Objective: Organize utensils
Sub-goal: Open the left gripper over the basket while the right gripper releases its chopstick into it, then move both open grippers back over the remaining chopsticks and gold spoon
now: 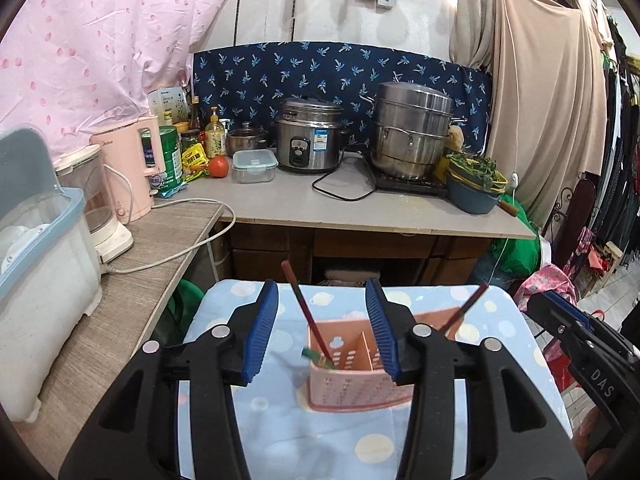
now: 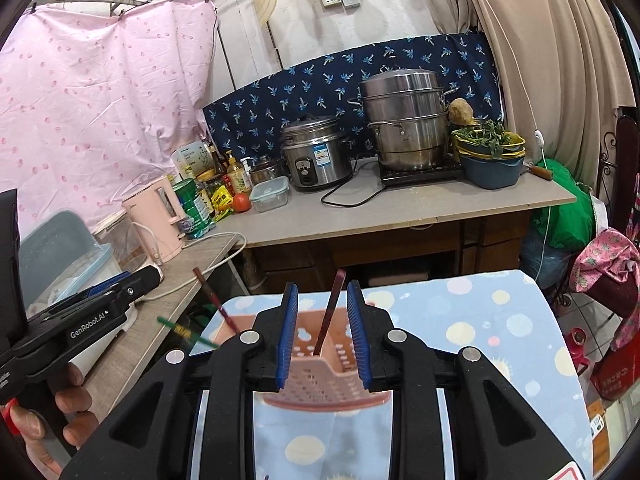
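White lettering on the side of the left claw (image 2: 96, 326) read "GenRobot.AI". The right claw (image 1: 599, 381) carried the letters "DAS" on its black body. A faint "Midea" stood on the pink kettle (image 1: 128, 168); other labels were too small to read.

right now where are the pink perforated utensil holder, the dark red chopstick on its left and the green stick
pink perforated utensil holder (image 1: 352, 390), left wrist view, front wall
dark red chopstick (image 1: 306, 308), left wrist view, mid shaft
green stick (image 2: 188, 332), right wrist view, mid shaft
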The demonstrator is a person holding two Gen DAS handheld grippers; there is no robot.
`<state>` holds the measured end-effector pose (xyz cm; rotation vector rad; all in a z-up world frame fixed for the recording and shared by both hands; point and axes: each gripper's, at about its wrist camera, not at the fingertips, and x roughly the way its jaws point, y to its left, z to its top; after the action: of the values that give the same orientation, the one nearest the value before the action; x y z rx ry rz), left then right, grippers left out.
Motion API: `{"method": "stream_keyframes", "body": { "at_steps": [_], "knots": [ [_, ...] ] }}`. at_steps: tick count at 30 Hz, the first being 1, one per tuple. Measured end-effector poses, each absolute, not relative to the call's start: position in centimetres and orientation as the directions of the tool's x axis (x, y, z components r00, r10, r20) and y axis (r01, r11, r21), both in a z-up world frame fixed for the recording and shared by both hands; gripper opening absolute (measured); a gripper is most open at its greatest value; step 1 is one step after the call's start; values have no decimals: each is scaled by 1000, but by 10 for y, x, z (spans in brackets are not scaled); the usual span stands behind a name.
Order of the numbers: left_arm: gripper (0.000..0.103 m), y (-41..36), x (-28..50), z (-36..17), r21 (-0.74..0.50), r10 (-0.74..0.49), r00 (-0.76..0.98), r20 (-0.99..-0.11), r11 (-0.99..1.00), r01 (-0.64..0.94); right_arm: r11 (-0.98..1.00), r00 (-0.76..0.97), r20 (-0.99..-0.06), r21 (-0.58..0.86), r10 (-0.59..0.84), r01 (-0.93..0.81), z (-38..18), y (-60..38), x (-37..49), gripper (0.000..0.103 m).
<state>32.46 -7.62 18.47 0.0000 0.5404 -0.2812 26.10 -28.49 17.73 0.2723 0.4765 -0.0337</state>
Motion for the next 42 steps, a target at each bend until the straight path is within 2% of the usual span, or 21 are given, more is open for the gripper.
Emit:
{"method": "stream_keyframes", "body": {
  "at_steps": [5,9,15,21,28,38,42],
  "knots": [
    [43,-69,292,181,-32,-248,824,-509,962,270,972,885,-463,222,37,76,176,-272,227,25],
    [43,-55,269,174,-53,-264,808,-527,959,279,978,880,-473,201,41,63,172,-261,195,26],
    [43,-40,228,154,-22,-235,795,-559,963,269,990,872,-490,121,-4,73,156,-243,145,26],
    [43,-30,184,129,-12,-226,772,-594,962,273,987,850,-527,145,17,69,139,-239,107,26],
    [43,-28,135,89,49,-196,742,-641,954,295,983,800,-598,167,39,77,100,-224,58,27],
    [43,-21,93,22,32,-178,661,-729,956,292,990,716,-698,96,-5,101,26,-192,10,27],
    [43,-20,82,1,36,-166,642,-748,956,290,987,683,-730,120,17,103,3,-186,3,27]
  ]
}}
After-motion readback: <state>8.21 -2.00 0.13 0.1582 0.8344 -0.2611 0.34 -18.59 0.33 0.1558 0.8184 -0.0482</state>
